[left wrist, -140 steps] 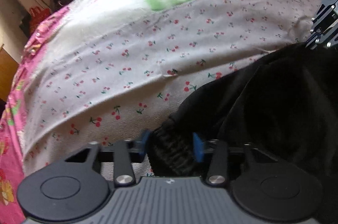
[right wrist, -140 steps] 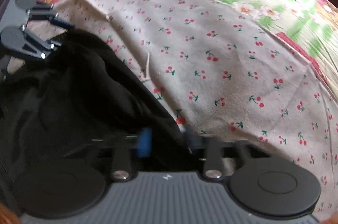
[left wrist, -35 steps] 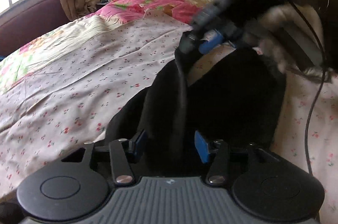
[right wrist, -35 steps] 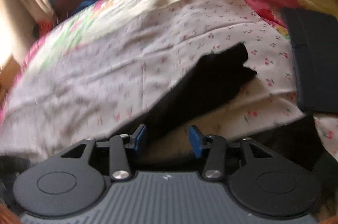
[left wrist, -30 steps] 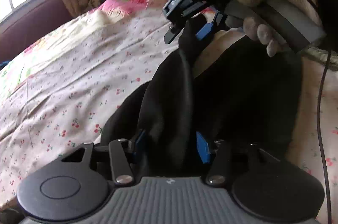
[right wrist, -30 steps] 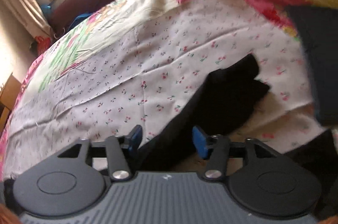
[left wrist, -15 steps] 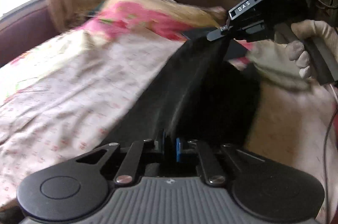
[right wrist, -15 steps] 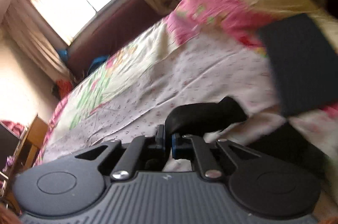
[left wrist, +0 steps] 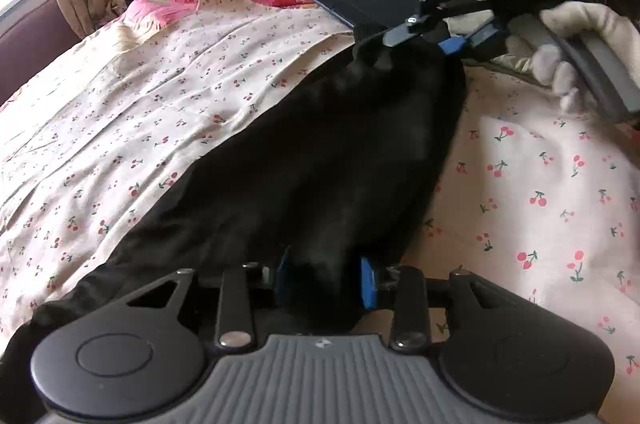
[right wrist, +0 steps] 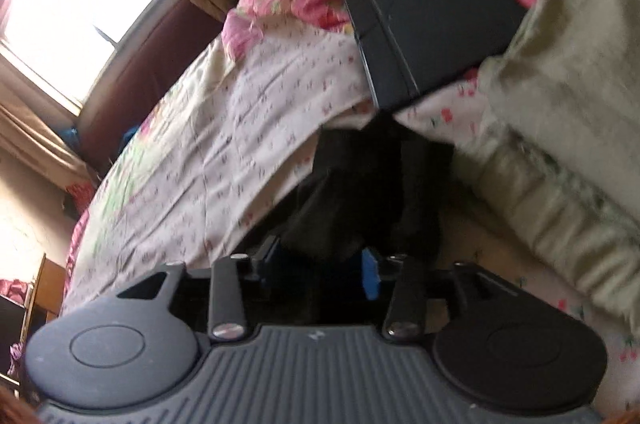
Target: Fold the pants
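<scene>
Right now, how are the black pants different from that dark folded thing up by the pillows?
The pants lie stretched out long across the cherry sheet; the folded thing is a neat flat rectangle. The pants look pure black, the folded thing more greyish navy. The pants sit between the fingers of both the left gripper and right gripper; nothing holds the folded thing. Both are dark and rest on the bed.

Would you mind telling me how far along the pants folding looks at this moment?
Done: the black pants lie stretched in a long strip across the cherry-print bedsheet. In hand: the left gripper at the near end and the right gripper at the far end both have their jaws apart with fabric between them, so they look to be releasing or regripping. Left: no compact fold shows yet; the ends remain to be brought together.
</scene>
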`<state>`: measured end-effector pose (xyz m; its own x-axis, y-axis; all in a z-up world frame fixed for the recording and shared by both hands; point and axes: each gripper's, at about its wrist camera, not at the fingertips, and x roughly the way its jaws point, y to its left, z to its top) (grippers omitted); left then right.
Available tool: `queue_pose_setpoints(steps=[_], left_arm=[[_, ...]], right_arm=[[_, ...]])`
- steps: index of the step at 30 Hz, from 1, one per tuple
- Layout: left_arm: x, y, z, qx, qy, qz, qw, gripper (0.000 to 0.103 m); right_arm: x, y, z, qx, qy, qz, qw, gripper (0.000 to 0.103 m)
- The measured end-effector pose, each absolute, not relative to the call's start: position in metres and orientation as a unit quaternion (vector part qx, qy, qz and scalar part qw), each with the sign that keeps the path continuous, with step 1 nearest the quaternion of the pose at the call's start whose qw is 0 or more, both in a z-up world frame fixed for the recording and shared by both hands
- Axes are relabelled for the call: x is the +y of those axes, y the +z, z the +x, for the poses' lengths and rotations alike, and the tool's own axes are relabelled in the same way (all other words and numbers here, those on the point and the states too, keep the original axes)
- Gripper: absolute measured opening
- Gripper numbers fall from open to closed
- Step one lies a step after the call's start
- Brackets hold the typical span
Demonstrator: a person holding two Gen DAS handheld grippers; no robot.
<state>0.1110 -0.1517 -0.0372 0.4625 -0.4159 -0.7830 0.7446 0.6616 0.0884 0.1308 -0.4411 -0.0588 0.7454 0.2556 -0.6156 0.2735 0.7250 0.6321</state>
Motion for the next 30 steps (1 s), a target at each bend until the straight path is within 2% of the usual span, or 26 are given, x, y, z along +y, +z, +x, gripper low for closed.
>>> queue_pose_setpoints(steps=[3, 6, 8, 14, 15, 17, 22, 27, 30], left_arm=[[-0.159, -0.04, 0.112, 0.382, -0.354, 0.212, 0.827, 0.05], [-0.162, -0.043, 0.116, 0.384, -0.356, 0.211, 0.826, 0.05], [-0.163, -0.044, 0.119, 0.383, -0.356, 0.211, 0.826, 0.05], [-0.165, -0.05, 0.121, 0.389, -0.352, 0.207, 0.826, 0.051], [-0.165, -0.051, 0.121, 0.389, -0.352, 0.208, 0.826, 0.051], [-0.165, -0.05, 0.121, 0.389, -0.352, 0.208, 0.826, 0.051], [-0.162, -0.051, 0.12, 0.383, -0.35, 0.207, 0.829, 0.051], [-0.16, -0.052, 0.118, 0.383, -0.349, 0.206, 0.83, 0.051], [-0.157, -0.047, 0.115, 0.375, -0.349, 0.206, 0.834, 0.051]], right_arm=[[-0.442, -0.073, 0.144, 0.368, 0.01, 0.428, 0.825, 0.046], [-0.442, -0.073, 0.14, 0.346, 0.023, 0.455, 0.82, 0.046], [-0.448, -0.073, 0.138, 0.33, 0.02, 0.473, 0.817, 0.042], [-0.463, -0.079, 0.149, 0.305, 0.016, 0.509, 0.805, 0.042], [-0.462, -0.079, 0.149, 0.305, 0.01, 0.504, 0.808, 0.039], [-0.463, -0.08, 0.147, 0.295, -0.01, 0.508, 0.809, 0.012], [-0.464, -0.062, 0.12, 0.257, -0.042, 0.487, 0.834, 0.006], [-0.465, -0.08, 0.112, 0.326, -0.106, 0.423, 0.839, 0.005], [-0.461, -0.074, 0.112, 0.317, -0.103, 0.414, 0.847, 0.005]])
